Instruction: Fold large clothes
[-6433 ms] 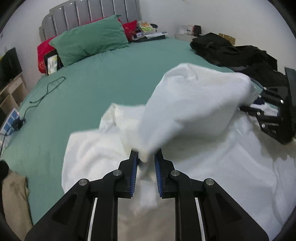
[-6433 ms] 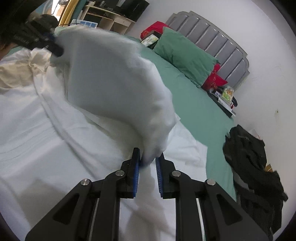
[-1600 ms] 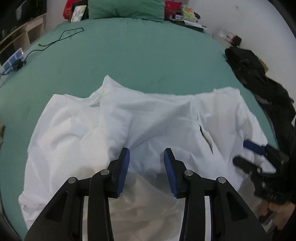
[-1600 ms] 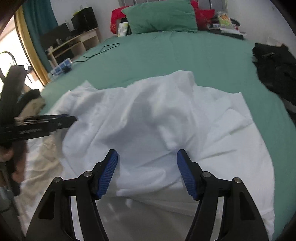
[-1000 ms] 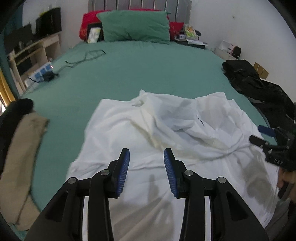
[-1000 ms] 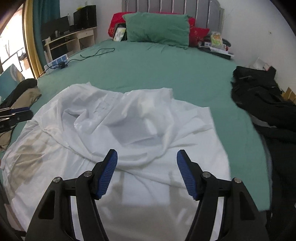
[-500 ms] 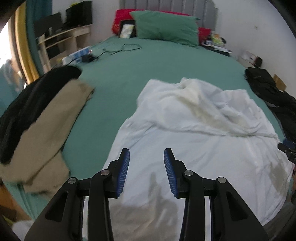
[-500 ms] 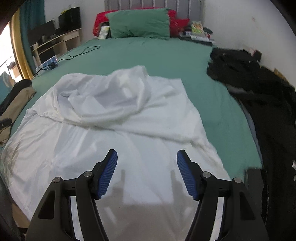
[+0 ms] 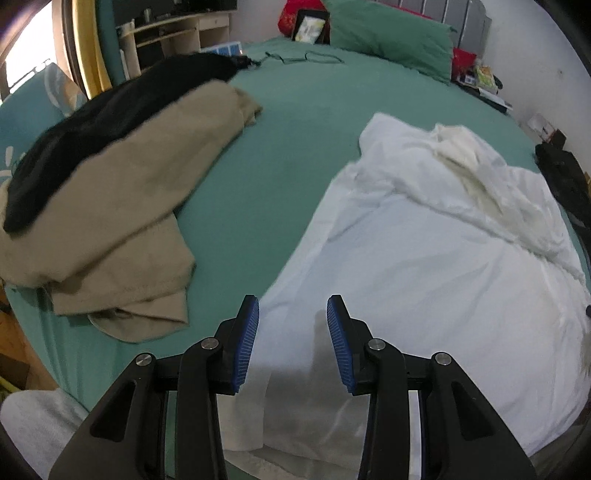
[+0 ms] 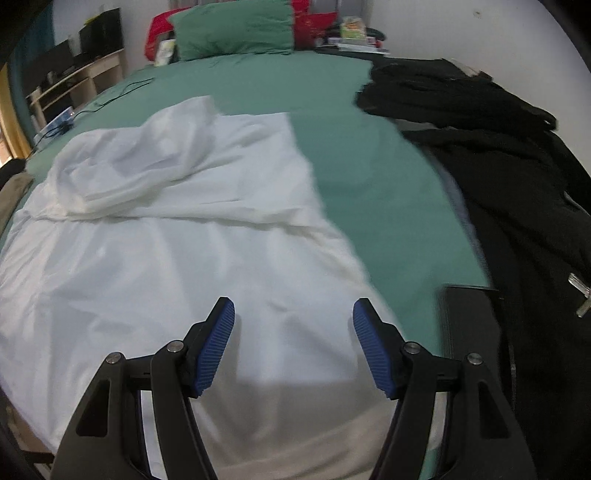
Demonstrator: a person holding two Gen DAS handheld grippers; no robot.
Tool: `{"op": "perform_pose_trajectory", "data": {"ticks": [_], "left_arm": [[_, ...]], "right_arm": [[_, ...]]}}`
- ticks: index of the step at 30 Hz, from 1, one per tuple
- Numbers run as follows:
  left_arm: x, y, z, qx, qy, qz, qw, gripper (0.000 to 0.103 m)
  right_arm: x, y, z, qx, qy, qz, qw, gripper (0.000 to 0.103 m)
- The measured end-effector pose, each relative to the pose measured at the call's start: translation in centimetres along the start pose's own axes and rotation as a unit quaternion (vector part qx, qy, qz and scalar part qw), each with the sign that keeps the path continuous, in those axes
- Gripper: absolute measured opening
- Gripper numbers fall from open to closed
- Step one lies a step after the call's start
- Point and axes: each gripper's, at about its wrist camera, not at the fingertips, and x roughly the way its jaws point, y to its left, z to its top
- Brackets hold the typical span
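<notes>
A large white garment [image 9: 424, 266] lies spread on the green bed, its far part bunched into folds [image 10: 140, 166]. Its near hem hangs over the bed's front edge. My left gripper [image 9: 292, 317] hovers open above the garment's near left edge, with nothing between the blue pads [image 9: 248, 334]. In the right wrist view my right gripper [image 10: 293, 321] stands wide open over the near right part of the white garment [image 10: 177, 273], holding nothing. Neither gripper shows in the other's view.
A tan garment [image 9: 122, 206] with a black one [image 9: 96, 122] on it lies at the bed's left. Black clothes [image 10: 509, 177] pile along the right side beside a dark flat object [image 10: 469, 321]. Green pillow [image 10: 236, 29], cable [image 9: 306, 57] and clutter sit near the headboard.
Both grippers let go of the white garment, which now lies on the bed. The left one swung to the garment's left edge and the right one to its right, both dropping closer.
</notes>
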Motion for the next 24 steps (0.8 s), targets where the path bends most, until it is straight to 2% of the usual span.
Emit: {"op": "perform_pose_trajectory", "data": {"ticks": [3,6,9,12,15,17,18,19,20,24], "left_arm": [[0.4,-0.1,-0.4,0.008,0.0,0.002,1.0,0.043],[0.3,-0.3,-0.5,0.013,0.001,0.004,0.9999,0.046],[0.0,-0.4,-0.6,0.022,0.005,-0.001,0.9997,0.048],[-1.1,-0.7,-0.9,0.047,-0.017,0.008,0.9987,0.049],[-1.6,-0.5,-1.1,0.05,-0.017,-0.024,0.9983,0.06],[-0.6,-0.3,-1.3,0.045,0.014,-0.044,0.9979,0.061],[-0.3,-0.2,-1.4,0.044,0.021,-0.045,0.9978,0.061],[-0.1,-0.1,-1.5,0.047,0.022,-0.047,0.9975,0.061],[-0.2,-0.2,-1.5,0.049,0.021,-0.048,0.9974,0.061],[-0.4,-0.3,-1.8,0.061,0.027,-0.05,0.9965,0.063]], "right_arm": [[0.7,-1.9,-0.2,0.019,0.021,-0.007,1.0,0.067],[1.6,-2.9,-0.9,0.04,0.046,0.005,0.998,0.067],[1.4,-2.8,-1.5,0.033,0.041,0.008,0.999,0.067],[1.2,-3.2,-2.2,0.041,0.049,0.028,0.998,0.066],[0.8,-2.9,-2.9,0.046,0.053,0.048,0.996,0.046],[0.3,-2.2,-3.4,0.035,0.051,0.053,0.997,0.029],[0.0,-2.1,-3.6,0.034,0.051,0.059,0.996,0.024],[-0.2,-2.0,-3.8,0.037,0.051,0.067,0.996,0.011],[-0.4,-1.8,-4.0,0.045,0.053,0.08,0.994,0.005],[-1.6,-1.3,-5.1,0.06,0.049,0.095,0.992,0.003]]}}
